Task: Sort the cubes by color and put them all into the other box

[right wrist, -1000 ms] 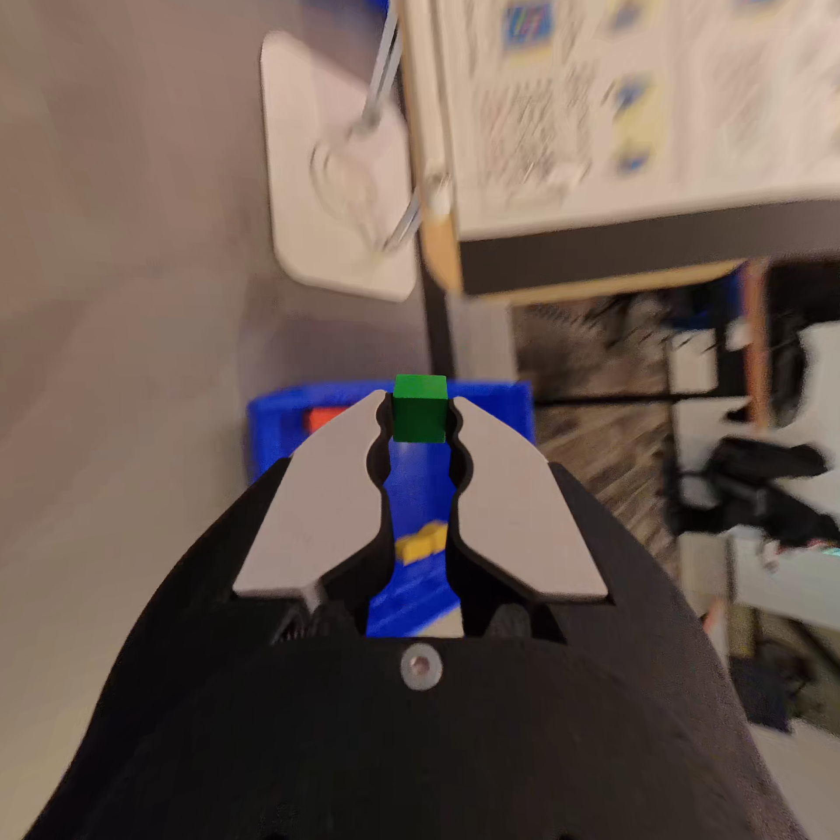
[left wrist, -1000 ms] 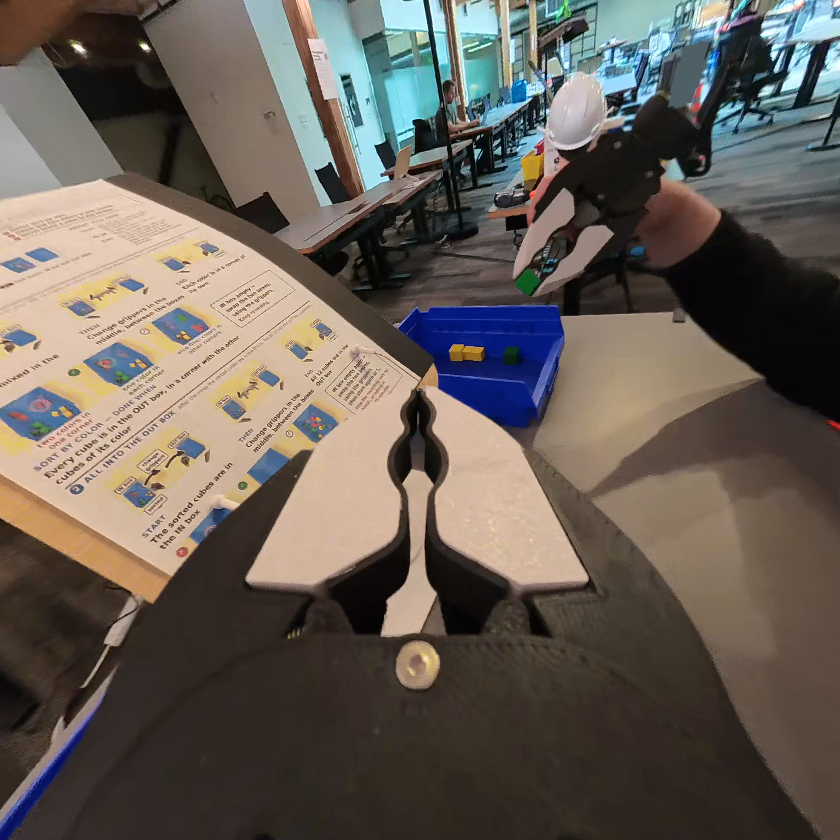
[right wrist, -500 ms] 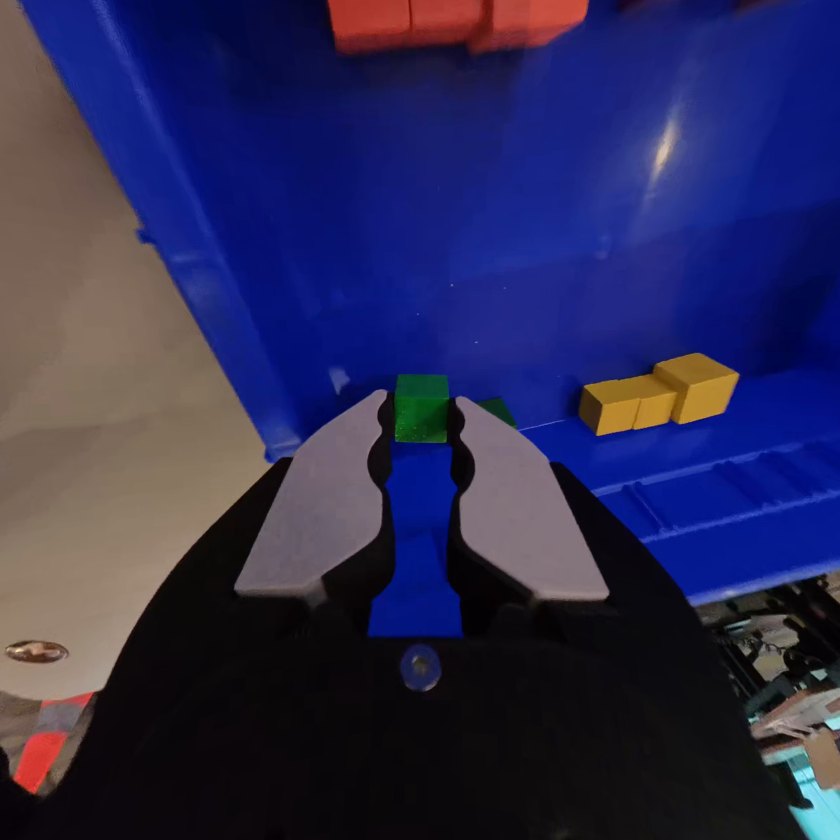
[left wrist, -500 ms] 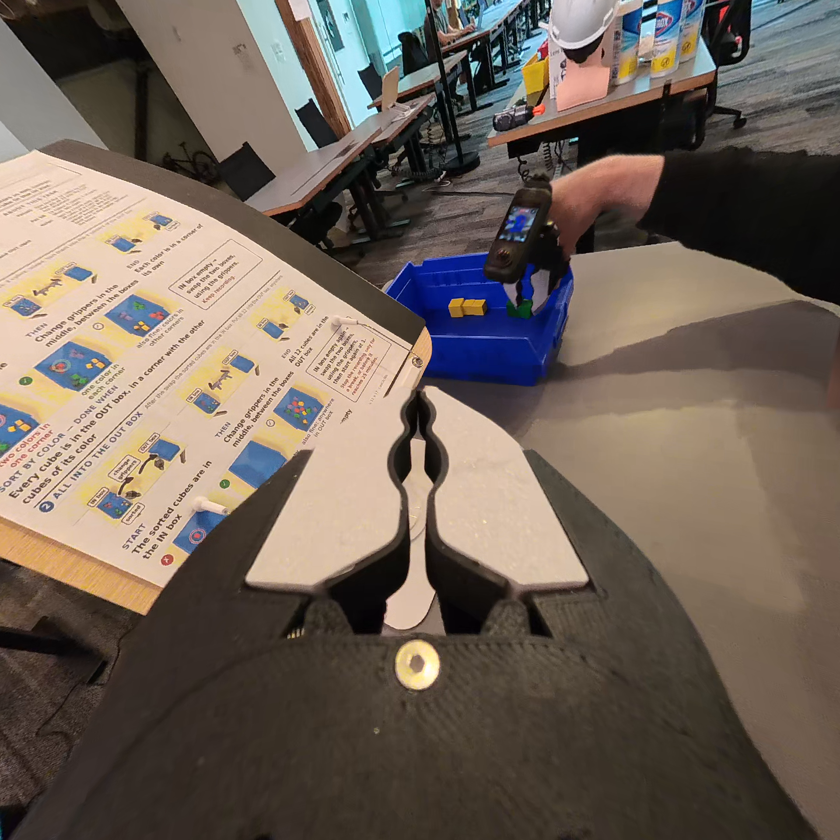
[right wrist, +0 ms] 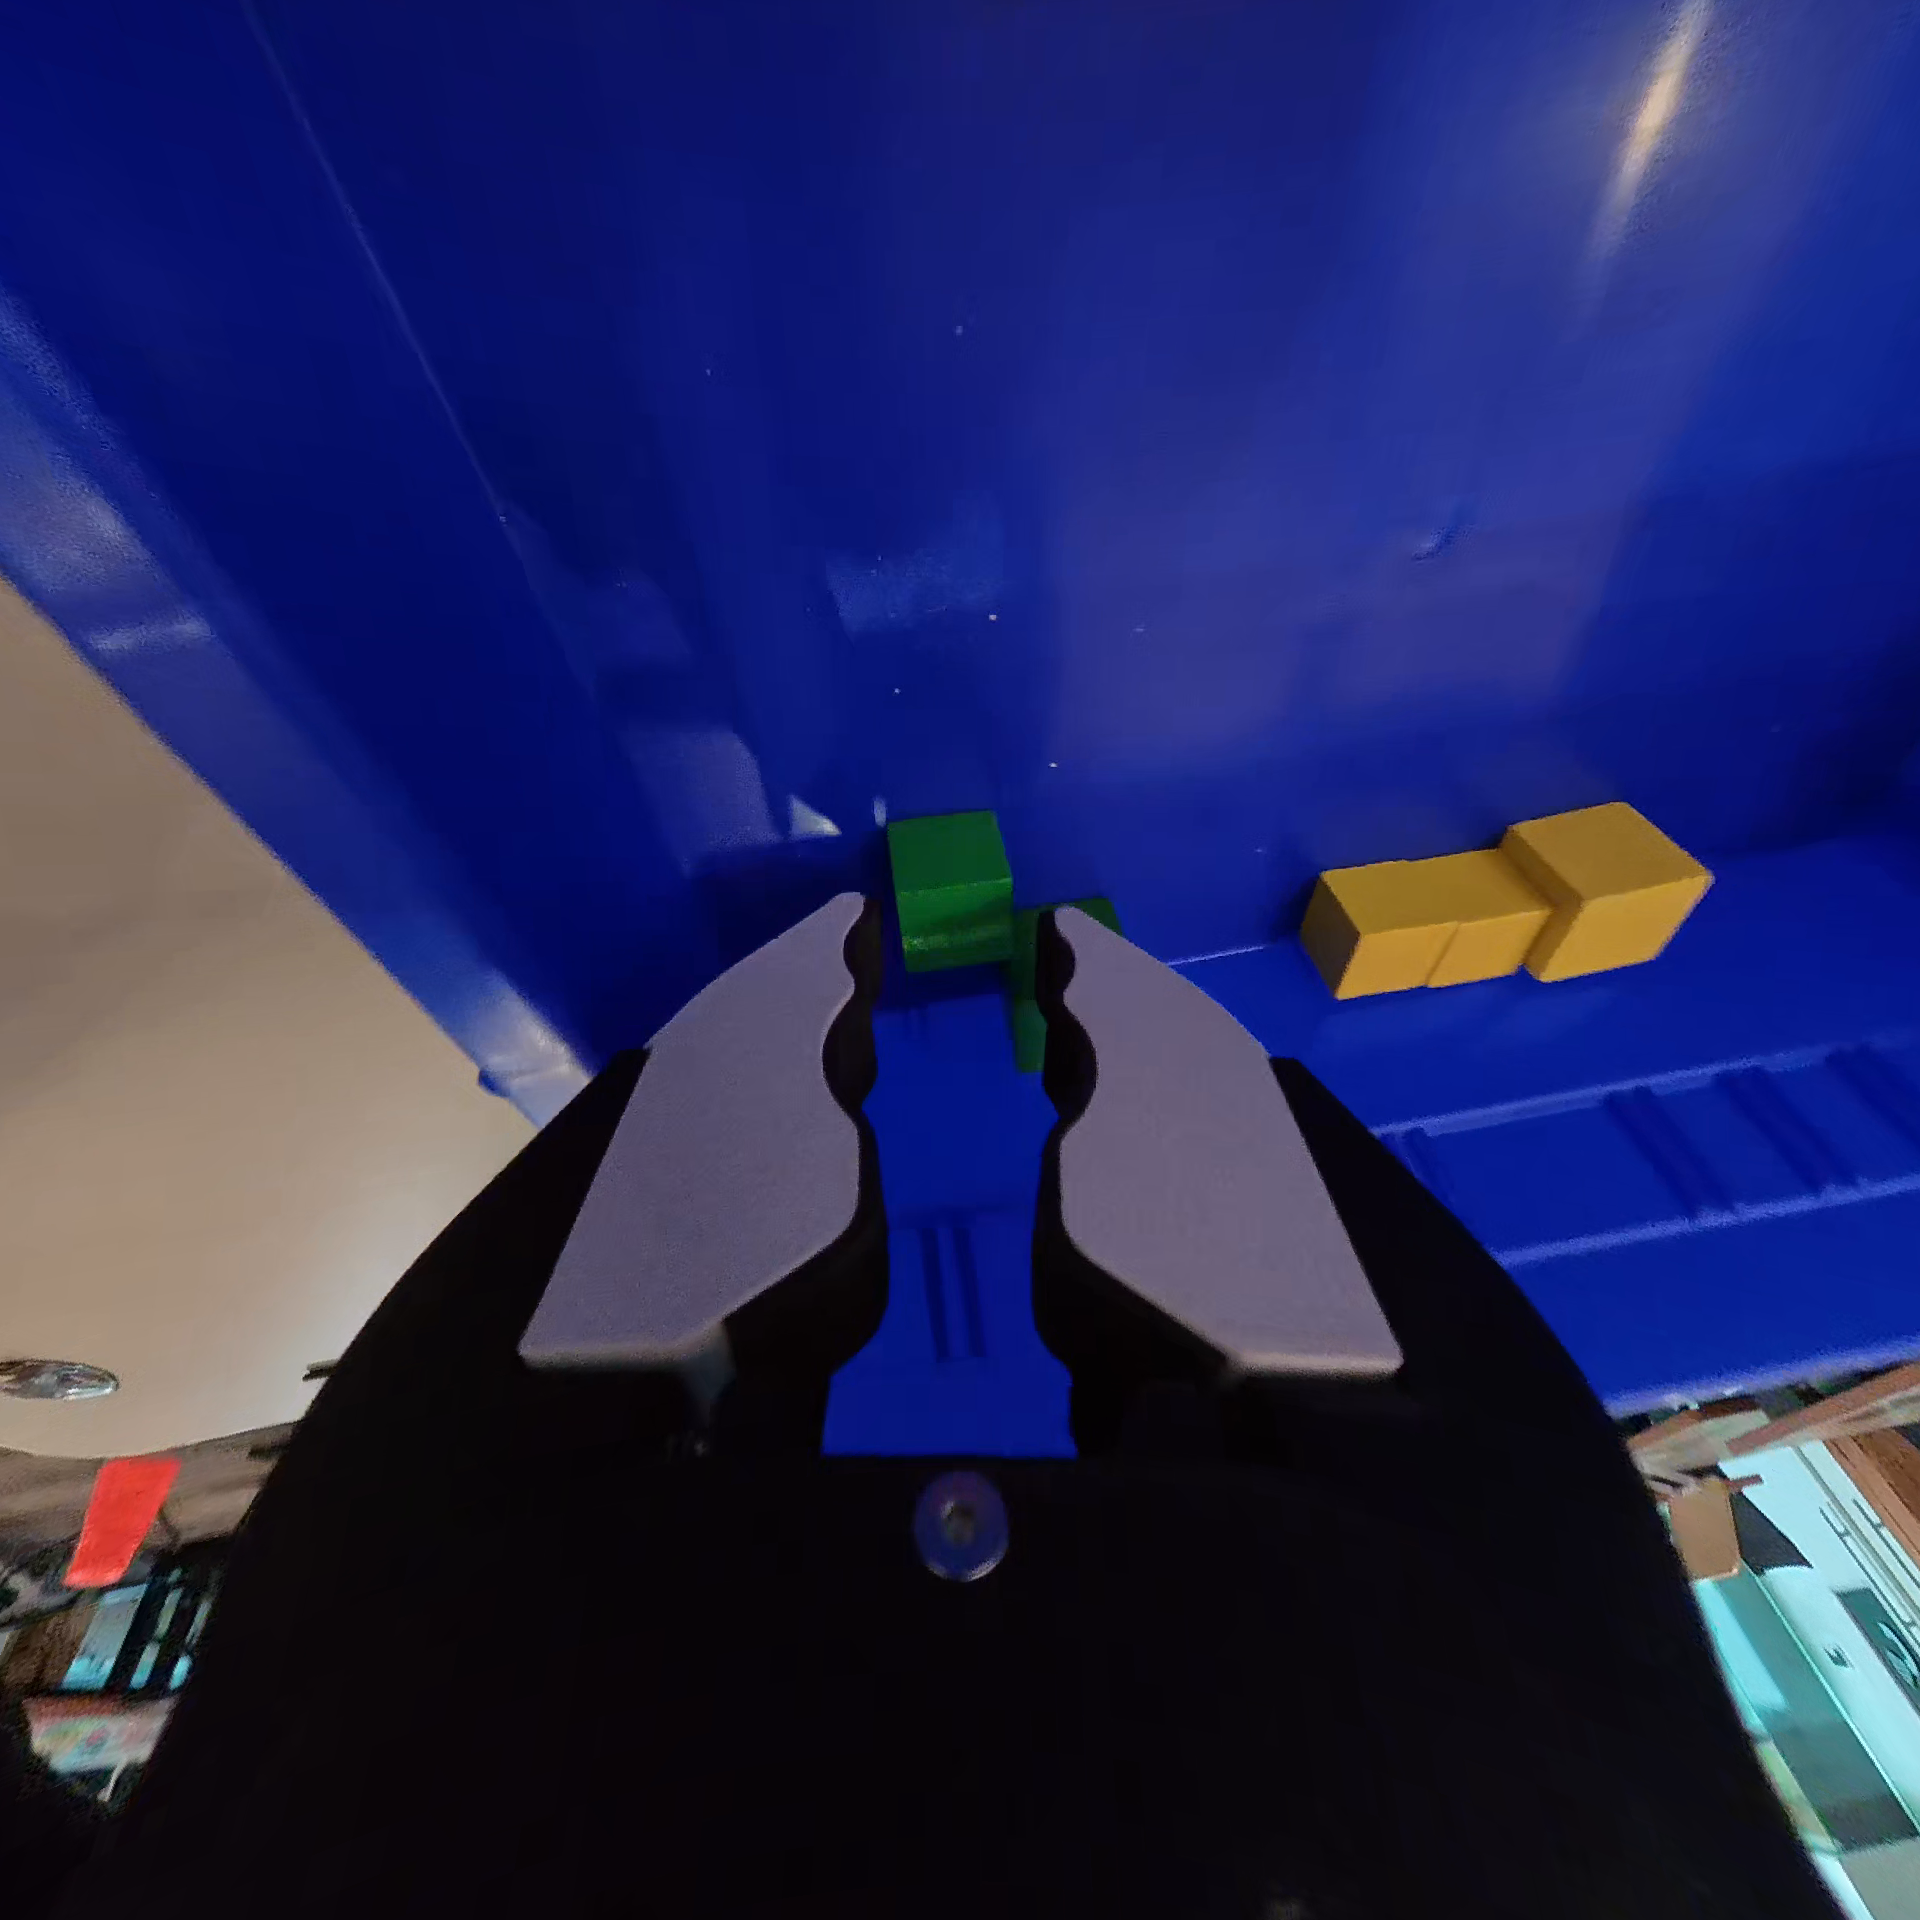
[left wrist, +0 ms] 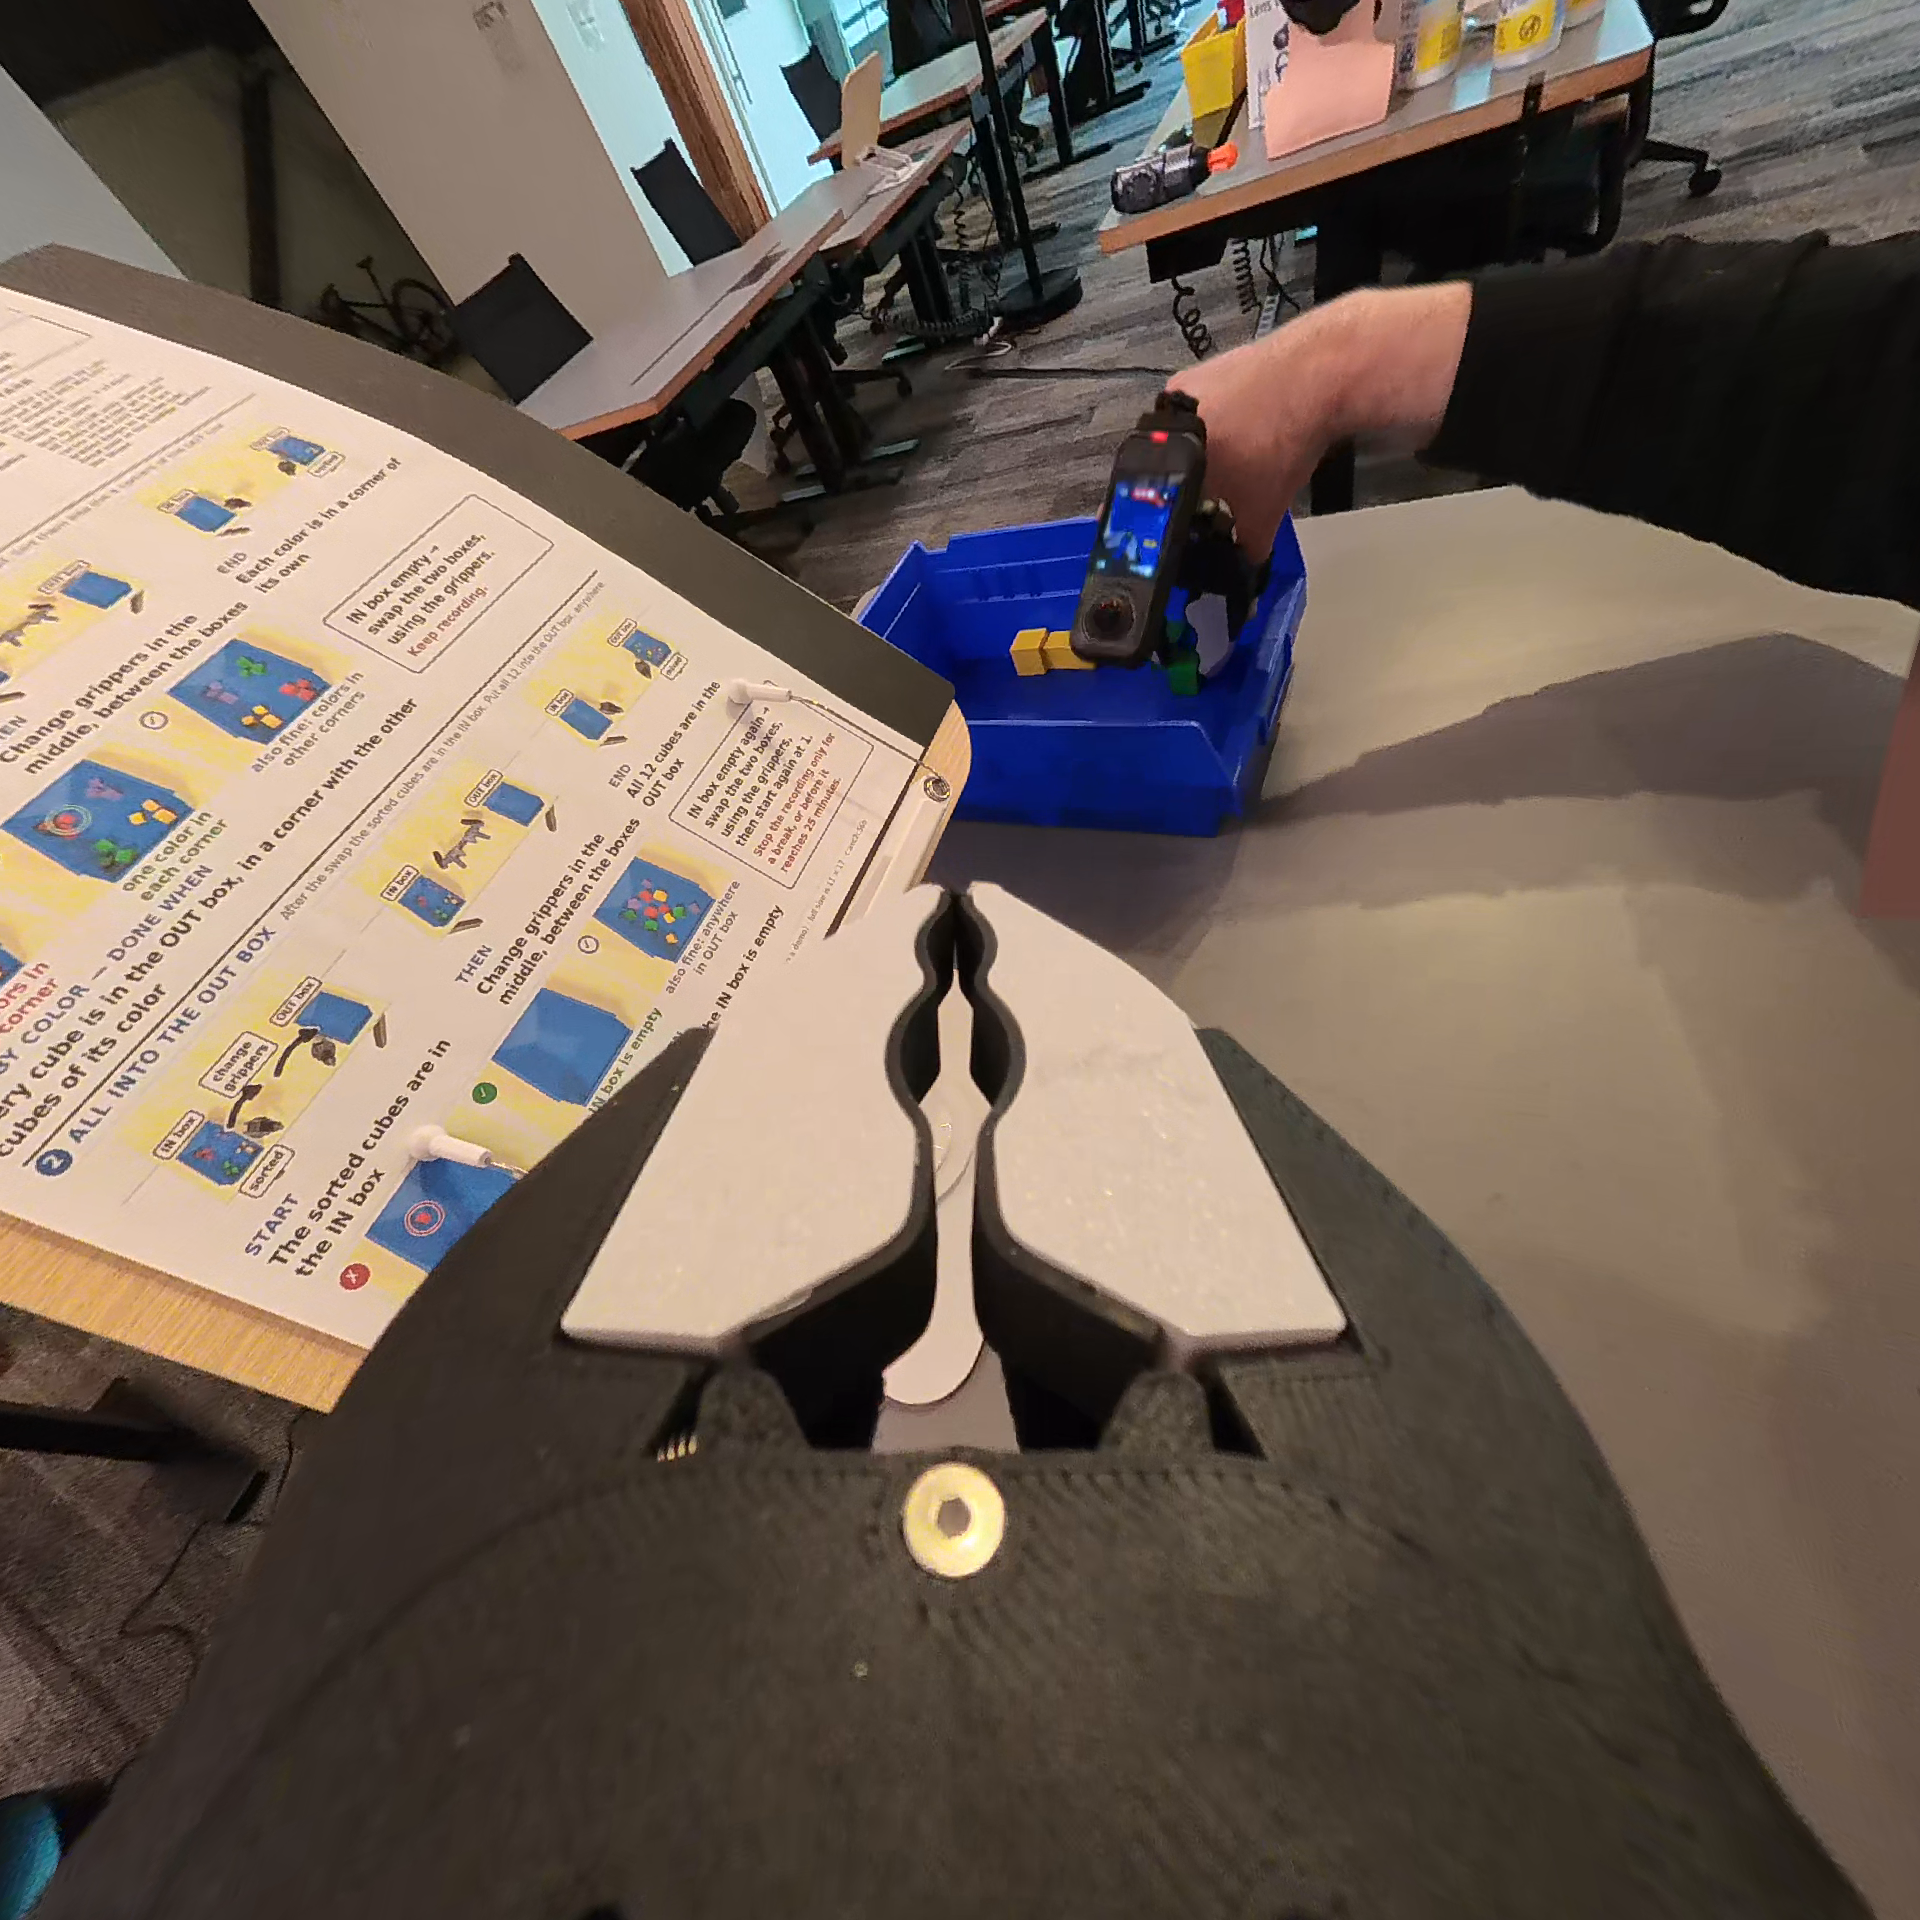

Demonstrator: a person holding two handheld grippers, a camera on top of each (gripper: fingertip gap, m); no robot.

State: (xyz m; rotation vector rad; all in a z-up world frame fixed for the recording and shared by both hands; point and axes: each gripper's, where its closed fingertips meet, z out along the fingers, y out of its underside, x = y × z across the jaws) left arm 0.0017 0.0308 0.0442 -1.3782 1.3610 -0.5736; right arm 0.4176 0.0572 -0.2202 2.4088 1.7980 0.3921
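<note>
Hovering over the grey table [left wrist: 1558, 1091] with its fingers pressed together on nothing, the left gripper [left wrist: 956, 914] lies beside the tilted instruction sheet [left wrist: 312, 779], and in its view the blue box [left wrist: 1091, 779] sits farther off with the right gripper [left wrist: 1195, 644], held by a hand [left wrist: 1299, 416], lowered into it near yellow cubes [left wrist: 1044, 655] and a green cube [left wrist: 1182, 677]. Seen from the right wrist, the right gripper [right wrist: 956, 935] has its fingers spread apart inside the blue box [right wrist: 1039, 416], a green cube [right wrist: 948, 888] resting free just beyond the tips, a second green cube [right wrist: 1031, 997] partly hidden by the right finger, and two yellow cubes [right wrist: 1496, 904] touching each other farther right.
</note>
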